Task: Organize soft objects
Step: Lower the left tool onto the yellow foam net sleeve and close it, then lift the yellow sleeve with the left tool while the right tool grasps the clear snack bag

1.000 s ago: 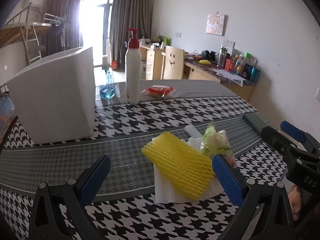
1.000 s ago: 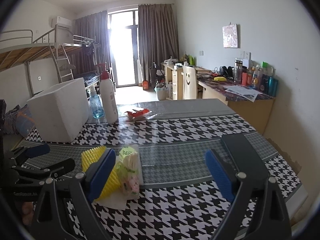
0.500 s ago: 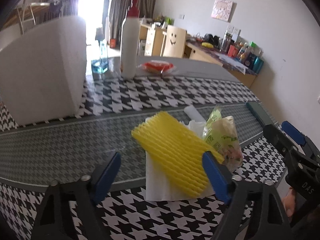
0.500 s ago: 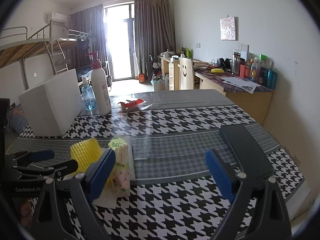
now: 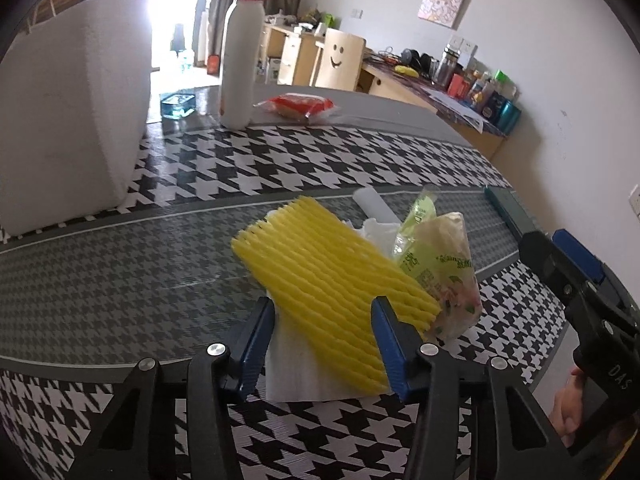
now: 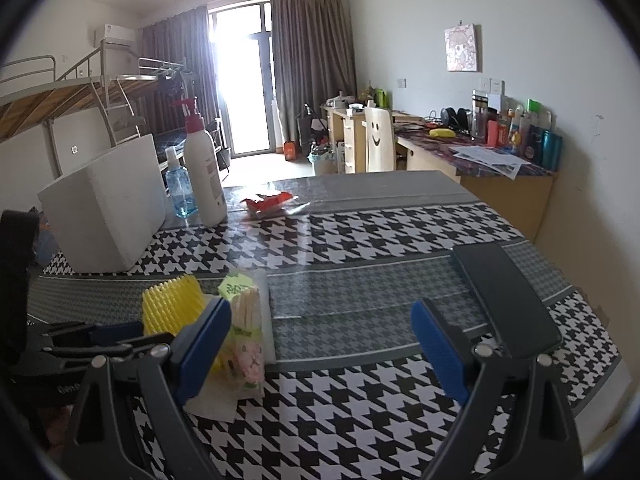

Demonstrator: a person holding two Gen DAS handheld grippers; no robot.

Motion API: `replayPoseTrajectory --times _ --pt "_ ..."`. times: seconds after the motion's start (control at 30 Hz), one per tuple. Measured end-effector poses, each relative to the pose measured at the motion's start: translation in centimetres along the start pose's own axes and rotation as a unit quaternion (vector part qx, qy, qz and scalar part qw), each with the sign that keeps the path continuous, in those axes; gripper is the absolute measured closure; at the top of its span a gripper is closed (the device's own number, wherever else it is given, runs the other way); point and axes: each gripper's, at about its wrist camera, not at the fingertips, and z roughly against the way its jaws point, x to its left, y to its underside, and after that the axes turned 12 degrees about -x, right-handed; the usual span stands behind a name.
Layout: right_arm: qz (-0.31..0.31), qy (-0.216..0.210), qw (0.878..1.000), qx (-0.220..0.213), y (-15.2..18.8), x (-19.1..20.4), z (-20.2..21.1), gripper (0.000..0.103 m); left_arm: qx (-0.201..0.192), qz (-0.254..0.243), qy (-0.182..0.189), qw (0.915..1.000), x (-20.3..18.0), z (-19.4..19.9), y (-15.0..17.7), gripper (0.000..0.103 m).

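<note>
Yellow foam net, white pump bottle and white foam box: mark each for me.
yellow foam net (image 5: pixel 320 280), left wrist view, middle of its ribbed top.
white pump bottle (image 6: pixel 205 176), right wrist view, on its body.
white foam box (image 6: pixel 104 208), right wrist view, on its front wall.

My left gripper (image 5: pixel 322 340) tilts steeply downward, its blue-padded jaws closing with something between them. My right gripper (image 6: pixel 320 344) angles down more gently, jaws spread wide with nothing between them.
</note>
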Motion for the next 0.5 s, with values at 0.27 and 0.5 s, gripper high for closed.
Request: replayPoseTrajectory --times 0.27,0.5 --pt "0.011 0.004 1.000 0.003 0.15 0.29 0.07 0.009 0.011 0.008 0.004 0.9999 0.38 -1.00 -0.11 0.070" --pt "0.001 0.005 1.000 0.031 0.49 0.16 -0.74 0.009 0.006 -0.002 0.030 0.9995 0.00 -0.83 -0.08 0.092"
